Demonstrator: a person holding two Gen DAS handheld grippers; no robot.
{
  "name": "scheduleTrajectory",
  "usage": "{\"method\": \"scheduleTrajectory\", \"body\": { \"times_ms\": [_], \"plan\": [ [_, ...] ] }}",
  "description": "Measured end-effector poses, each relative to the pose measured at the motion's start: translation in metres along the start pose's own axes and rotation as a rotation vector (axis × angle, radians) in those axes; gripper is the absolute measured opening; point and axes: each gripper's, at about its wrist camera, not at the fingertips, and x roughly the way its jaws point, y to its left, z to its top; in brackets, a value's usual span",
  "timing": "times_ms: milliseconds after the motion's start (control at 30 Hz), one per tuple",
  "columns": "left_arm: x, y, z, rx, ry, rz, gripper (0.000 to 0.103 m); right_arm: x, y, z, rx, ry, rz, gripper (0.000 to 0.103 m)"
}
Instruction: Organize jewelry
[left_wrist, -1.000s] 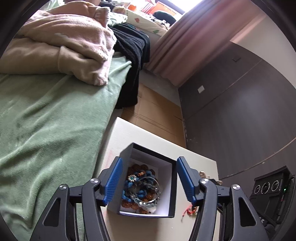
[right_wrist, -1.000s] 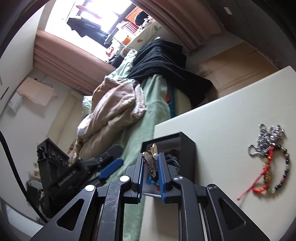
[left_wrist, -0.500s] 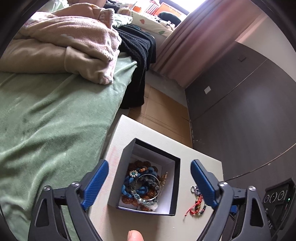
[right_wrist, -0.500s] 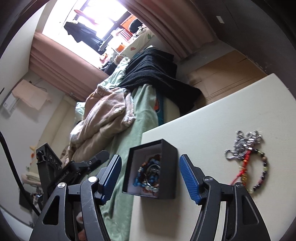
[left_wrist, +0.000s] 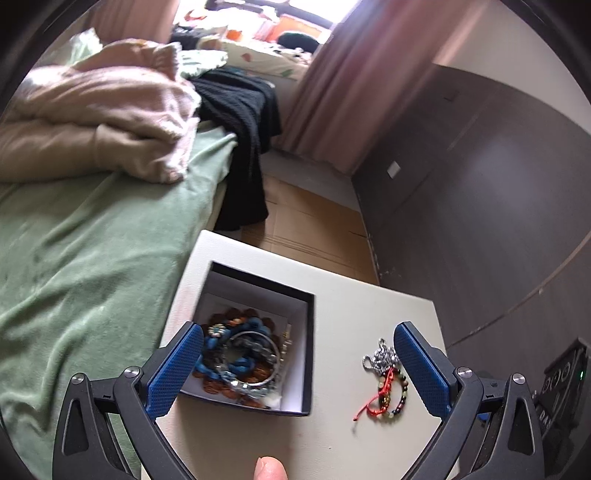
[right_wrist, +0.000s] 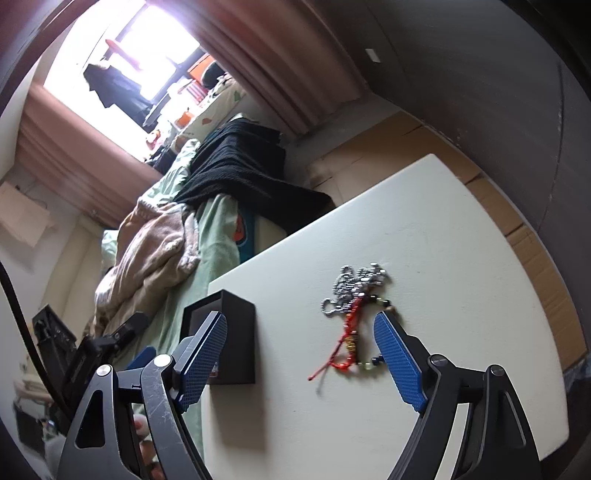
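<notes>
A black box (left_wrist: 308, 332) with a white lining stands on the cream table (left_wrist: 343, 295) and holds a tangle of bracelets (left_wrist: 242, 350): blue beads, brown beads, a silver bangle. To its right lie a silver chain (left_wrist: 380, 357) and a red cord bracelet with beads (left_wrist: 388, 393). My left gripper (left_wrist: 297, 367) hovers over the box's near side, jaws still opening, nothing between the pads. My right gripper (right_wrist: 301, 354) is wide and still opening, empty, above the red bracelet (right_wrist: 349, 341) and silver chain (right_wrist: 351, 286), with the box (right_wrist: 236, 332) by its left finger.
A bed with a green sheet (left_wrist: 85, 251), a pink blanket (left_wrist: 110, 110) and a black garment (left_wrist: 243, 122) runs along the table's left. Cardboard (left_wrist: 314, 225) covers the floor beyond the table. A dark cabinet wall (left_wrist: 480, 206) stands to the right. A fingertip (left_wrist: 271, 468) shows at the bottom edge.
The right gripper let go of the gold piece it held over the box, opened wide and moved right toward the loose bracelets. The left gripper opened from around the box and drew back.
</notes>
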Motion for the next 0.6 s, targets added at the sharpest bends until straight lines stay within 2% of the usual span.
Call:
{"method": "scheduleTrajectory", "body": {
  "times_ms": [300,600],
  "plan": [
    [0.012,-0.049,-0.022,0.174,0.036,-0.003,0.103,-0.015,-0.031,0.003,0.027,-0.015,-0.096,0.083],
    [0.033,-0.076,-0.04,0.229,0.103,-0.024,0.102,-0.026,-0.048,0.008,0.012,-0.002,-0.119,0.083]
  ]
}}
